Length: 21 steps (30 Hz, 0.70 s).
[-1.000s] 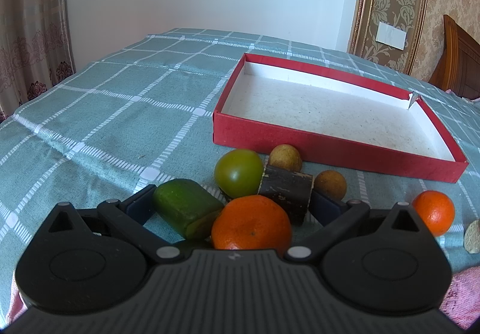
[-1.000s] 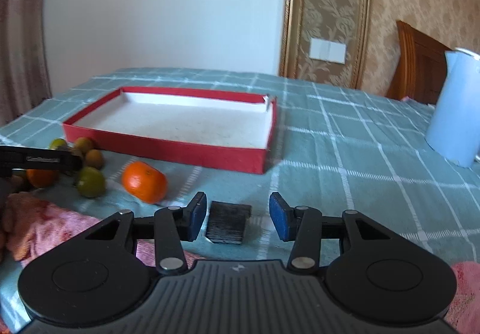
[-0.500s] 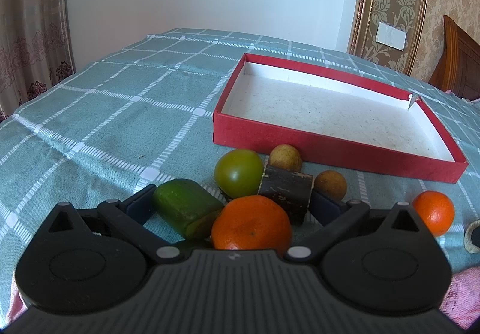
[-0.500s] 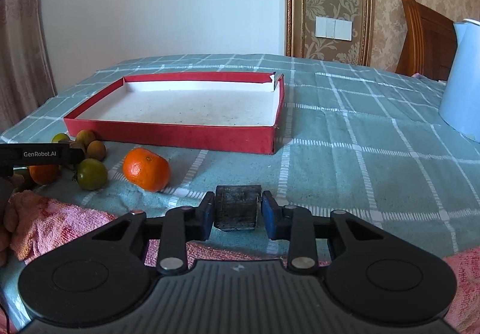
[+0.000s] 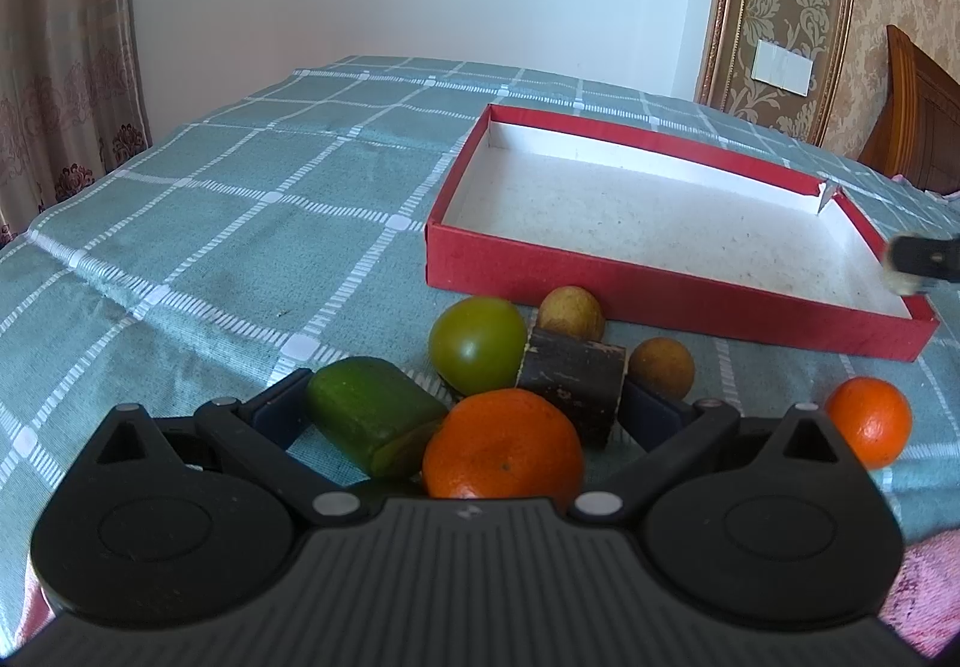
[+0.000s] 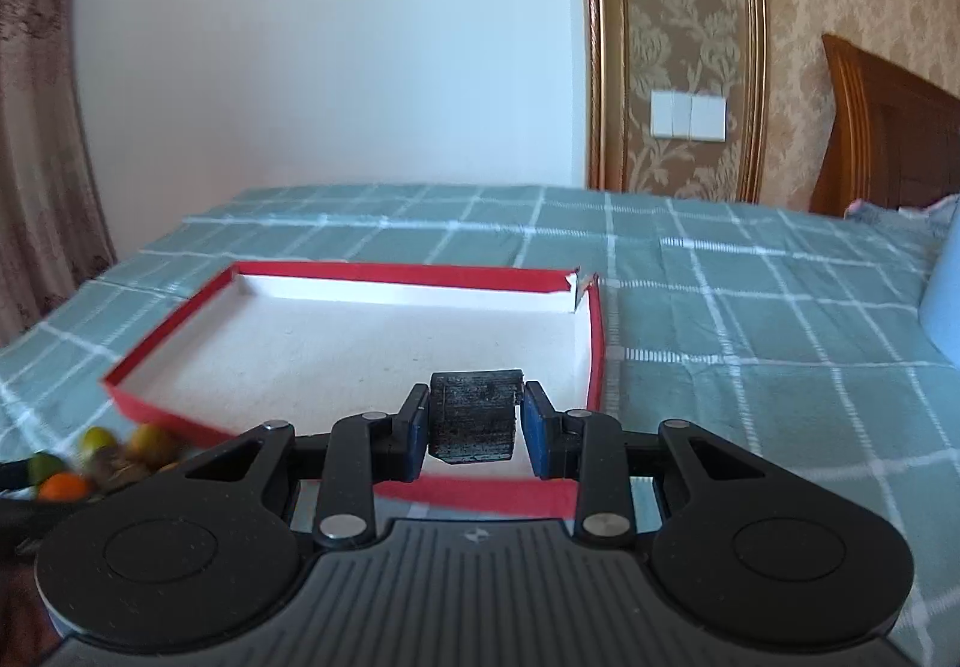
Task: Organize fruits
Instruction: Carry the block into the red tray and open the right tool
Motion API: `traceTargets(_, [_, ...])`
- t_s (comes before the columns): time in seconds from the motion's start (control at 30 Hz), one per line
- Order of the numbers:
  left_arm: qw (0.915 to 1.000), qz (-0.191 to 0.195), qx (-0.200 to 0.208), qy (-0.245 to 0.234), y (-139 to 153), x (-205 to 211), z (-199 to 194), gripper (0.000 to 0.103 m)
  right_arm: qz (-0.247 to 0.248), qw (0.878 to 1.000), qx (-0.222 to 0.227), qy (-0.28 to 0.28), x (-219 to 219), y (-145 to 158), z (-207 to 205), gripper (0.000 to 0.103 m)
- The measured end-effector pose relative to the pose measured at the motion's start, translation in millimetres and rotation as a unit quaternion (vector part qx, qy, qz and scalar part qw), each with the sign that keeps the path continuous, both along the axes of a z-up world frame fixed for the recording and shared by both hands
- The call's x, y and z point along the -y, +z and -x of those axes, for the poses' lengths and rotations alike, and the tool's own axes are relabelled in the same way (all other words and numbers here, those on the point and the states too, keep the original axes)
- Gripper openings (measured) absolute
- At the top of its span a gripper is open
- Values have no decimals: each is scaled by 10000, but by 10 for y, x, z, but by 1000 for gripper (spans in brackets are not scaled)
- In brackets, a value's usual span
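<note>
My right gripper (image 6: 474,427) is clamped on a dark, rough block (image 6: 474,415), both blue pads pressing its sides, and it holds the block in the air over the near right part of the red tray (image 6: 174,325), whose white floor is bare. In the left wrist view, a blurred dark tip of that gripper shows at the tray's right end. My left gripper (image 5: 462,415) stands with its jaws spread wide around a huddle of fruit on the green checked cloth (image 5: 240,223), pressing on nothing that I can see: a green oblong piece (image 5: 372,415) lies just beside the left pad, a second dark block (image 5: 570,385) leans against the right pad, and a large orange (image 5: 504,451) sits between them, closest to the camera. Behind these sit a green round fruit (image 5: 477,343) and two small brown fruits (image 5: 570,310), all just in front of the tray's near wall. A smaller orange (image 5: 870,421) lies apart to the right, near a pink towel (image 5: 924,589).
</note>
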<state>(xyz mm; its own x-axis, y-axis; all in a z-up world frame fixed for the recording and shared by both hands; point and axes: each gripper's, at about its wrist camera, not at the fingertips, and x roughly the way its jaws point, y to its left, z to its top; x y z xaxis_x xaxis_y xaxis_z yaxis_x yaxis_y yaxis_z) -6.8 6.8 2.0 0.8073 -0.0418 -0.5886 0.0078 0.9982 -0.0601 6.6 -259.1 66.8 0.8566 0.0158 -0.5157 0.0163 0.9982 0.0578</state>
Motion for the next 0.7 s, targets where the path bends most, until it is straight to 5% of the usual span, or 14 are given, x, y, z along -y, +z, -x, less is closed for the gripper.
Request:
traceTargets(0.27, [10000,-49,-15,3,-7,14,-6,103,99,9993,-337,-143,14,-210,-241,33])
traceTargets(0.3, [10000,-62,-20,3,-8,17,-8,103,116,9991,-357,-171,12,-223,-242,43])
traceTargets(0.33, [10000,-71,-24,2,-7,20,-11,103,140,9991,-305,-239,5,-227,-220,57])
traceTargets(0.4, [10000,-80,-28,2,-5,25,-14,103,111,9996,-47,-269,16,-203,-110,65])
traceTargets(0.6, [9999,-150,-57,-5,-11,43,-26,103,-24,9966,681,-459,73,-132,461,73])
traceTargets(0.7, [9999,-123,-48,0,-12,34,-22,103,-21,9961,692,-543,83,-196,648,76])
